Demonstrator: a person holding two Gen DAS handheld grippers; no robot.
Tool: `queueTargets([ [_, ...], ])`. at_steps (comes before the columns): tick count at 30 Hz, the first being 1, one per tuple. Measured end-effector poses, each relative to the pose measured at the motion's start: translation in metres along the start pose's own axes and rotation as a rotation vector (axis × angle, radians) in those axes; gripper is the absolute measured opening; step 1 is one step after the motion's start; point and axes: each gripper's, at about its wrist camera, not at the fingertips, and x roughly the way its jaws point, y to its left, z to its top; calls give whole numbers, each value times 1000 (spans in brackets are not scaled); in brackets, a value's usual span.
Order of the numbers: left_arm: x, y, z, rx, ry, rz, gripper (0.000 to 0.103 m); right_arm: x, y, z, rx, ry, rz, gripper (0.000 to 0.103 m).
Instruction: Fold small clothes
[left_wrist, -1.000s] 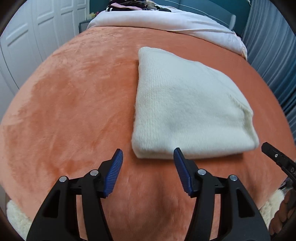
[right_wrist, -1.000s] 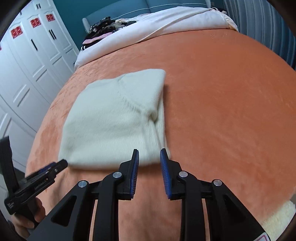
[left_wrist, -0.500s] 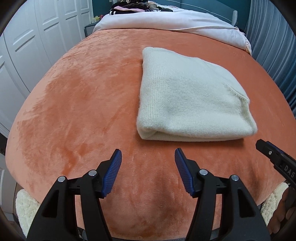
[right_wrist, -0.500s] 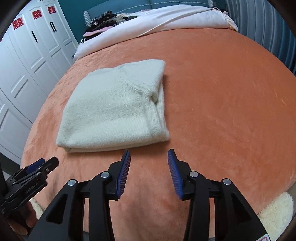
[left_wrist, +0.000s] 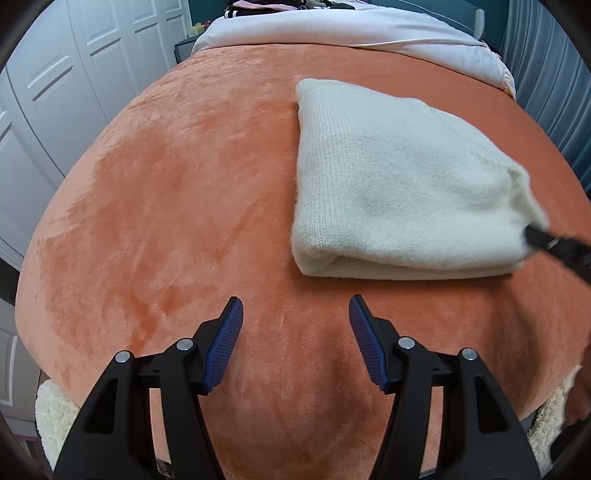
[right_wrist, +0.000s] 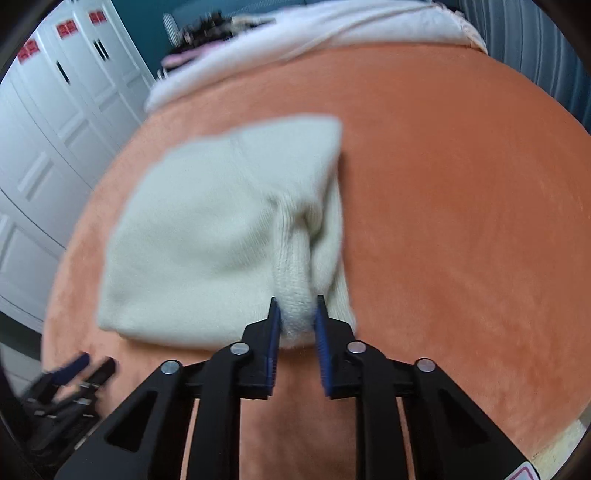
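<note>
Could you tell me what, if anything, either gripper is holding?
The right gripper pinches the folded cream sweater at its near right corner; the left gripper holds nothing.

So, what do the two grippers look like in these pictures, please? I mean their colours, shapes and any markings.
Both look the same. The left gripper has black plastic fingers with triangular cut-outs, round silver rivets and ribbed blue pads. The right gripper has the same black frame, silver rivets and blue pads, plus a red-and-white sticker at its lower corner. No cables show.

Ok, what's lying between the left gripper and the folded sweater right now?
Nothing but bare orange blanket. In the left wrist view the open left gripper sits short of the cream sweater, with only blanket showing between them.
</note>
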Motion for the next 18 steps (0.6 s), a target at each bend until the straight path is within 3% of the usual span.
queueTargets([
  [3,14,2,-1,-1,33,20,58,-13,-3,5,-16,-73,-6,14],
  [6,29,3,-4,-6,73,34,58,47,-18,-13,-55,122,-101,15],
  [8,29,5,-6,-6,71,40,58,38,-15,-14,-71,81,-104,18],
  [12,17,9,-13,-40,52,2,58,-2,-16,-18,28,13,-36,22],
  [18,0,-2,-28,-18,-18,-18,67,-21,-17,-71,44,10,-67,23],
])
